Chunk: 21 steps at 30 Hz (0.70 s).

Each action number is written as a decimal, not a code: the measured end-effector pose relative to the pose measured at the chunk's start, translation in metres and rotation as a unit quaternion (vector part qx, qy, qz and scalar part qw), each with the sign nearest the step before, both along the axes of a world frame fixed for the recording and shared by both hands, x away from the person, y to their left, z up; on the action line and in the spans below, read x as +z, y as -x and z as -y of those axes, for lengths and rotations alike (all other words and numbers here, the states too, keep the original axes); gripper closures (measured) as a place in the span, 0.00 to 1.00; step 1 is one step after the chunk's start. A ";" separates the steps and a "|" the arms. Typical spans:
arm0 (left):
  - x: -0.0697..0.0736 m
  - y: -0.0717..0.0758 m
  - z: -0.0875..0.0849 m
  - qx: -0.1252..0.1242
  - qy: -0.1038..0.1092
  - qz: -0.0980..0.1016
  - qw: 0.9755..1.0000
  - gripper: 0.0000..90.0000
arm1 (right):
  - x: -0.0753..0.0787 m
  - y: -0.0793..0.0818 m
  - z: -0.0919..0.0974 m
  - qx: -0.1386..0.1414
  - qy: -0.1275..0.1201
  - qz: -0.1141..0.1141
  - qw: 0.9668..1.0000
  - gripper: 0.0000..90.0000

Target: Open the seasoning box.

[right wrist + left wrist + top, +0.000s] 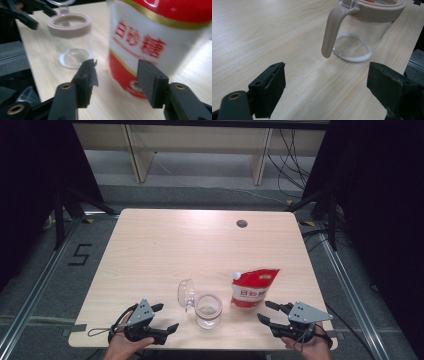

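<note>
Pouch (253,289) stands upright beside the open jar (208,310); approach step in hand. Right gripper (269,312), jaws spread, must advance and close on it. Left gripper (165,316) spread, holding nothing

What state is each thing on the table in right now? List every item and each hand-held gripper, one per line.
Clear jar: upright, empty, its hinged lid flipped open.
Red and white pouch: standing upright, white spout cap on.
Left hand-held gripper: open, nothing between its jaws, short of the jar.
Right hand-held gripper: open, nothing gripped, pointing at the pouch.
</note>
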State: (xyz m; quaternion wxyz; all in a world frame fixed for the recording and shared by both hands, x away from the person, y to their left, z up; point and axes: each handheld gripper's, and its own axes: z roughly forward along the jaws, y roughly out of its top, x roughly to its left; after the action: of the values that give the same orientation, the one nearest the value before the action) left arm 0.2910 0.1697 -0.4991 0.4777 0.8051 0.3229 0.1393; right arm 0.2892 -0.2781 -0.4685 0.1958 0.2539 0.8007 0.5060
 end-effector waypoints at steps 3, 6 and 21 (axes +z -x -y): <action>0.000 0.000 0.001 -0.003 0.002 -0.002 1.000 0.17 | -0.004 -0.006 0.009 -0.035 0.000 -0.005 0.999 0.44; -0.001 -0.001 0.000 -0.008 0.000 0.005 1.000 0.17 | -0.006 -0.010 0.011 -0.041 -0.003 -0.004 0.999 0.37; -0.002 -0.003 -0.002 -0.013 -0.021 0.008 1.000 0.17 | -0.016 -0.044 0.015 -0.020 -0.030 -0.015 0.999 0.23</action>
State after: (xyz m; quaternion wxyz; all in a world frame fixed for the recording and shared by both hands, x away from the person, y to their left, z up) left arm 0.2939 0.1713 -0.5007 0.4655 0.8177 0.3055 0.1463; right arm 0.3329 -0.2936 -0.4847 0.1861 0.2829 0.7826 0.5224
